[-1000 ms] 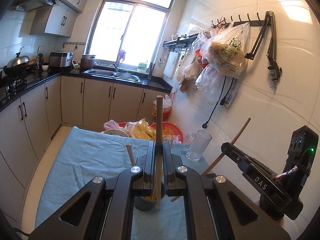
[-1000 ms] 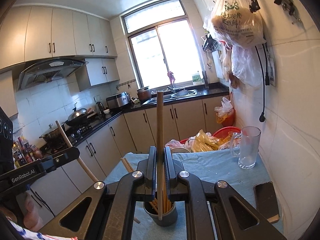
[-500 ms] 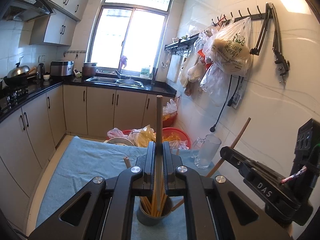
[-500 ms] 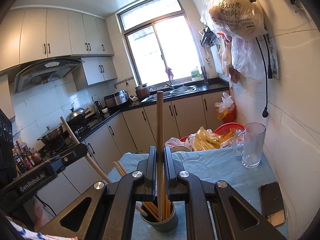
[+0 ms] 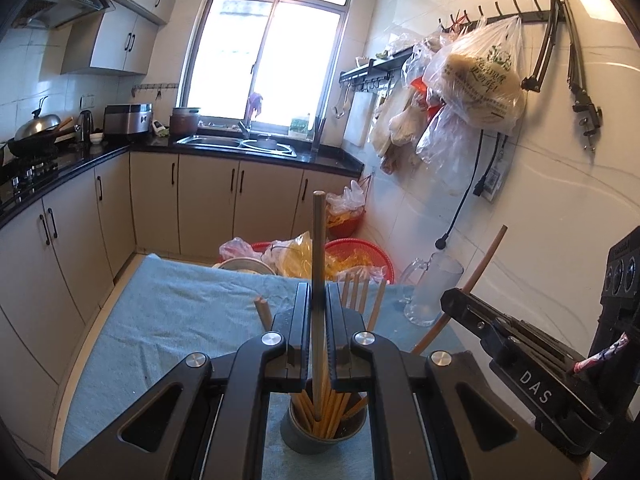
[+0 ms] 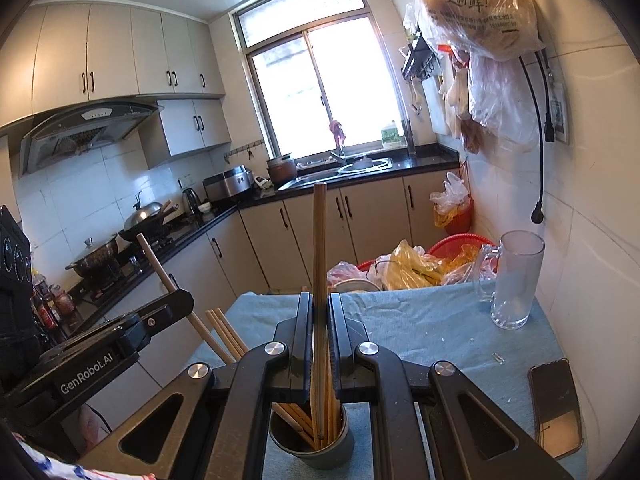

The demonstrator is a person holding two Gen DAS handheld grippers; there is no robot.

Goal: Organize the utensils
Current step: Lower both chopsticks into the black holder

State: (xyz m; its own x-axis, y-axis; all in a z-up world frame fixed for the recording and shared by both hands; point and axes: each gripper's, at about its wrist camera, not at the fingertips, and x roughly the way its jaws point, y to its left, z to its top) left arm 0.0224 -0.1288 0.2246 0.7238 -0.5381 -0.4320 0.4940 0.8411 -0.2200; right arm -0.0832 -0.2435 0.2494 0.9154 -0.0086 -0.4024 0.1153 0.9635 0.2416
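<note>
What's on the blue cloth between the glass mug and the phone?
In the right wrist view, only bare blue cloth with a few small scraps lies between the glass mug and the phone.

We see our right gripper (image 6: 319,344) clamped on an upright chopstick (image 6: 319,248), its tip apparently inside the grey cup (image 6: 316,446) w/ other chopsticks; left gripper (image 6: 176,302) holds another.

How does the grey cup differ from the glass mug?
The grey cup is opaque and dark; the glass mug is clear. The grey cup holds chopsticks; the glass mug looks empty. The glass mug has a handle; the grey cup shows none. Both stand upright on the blue cloth.
</note>
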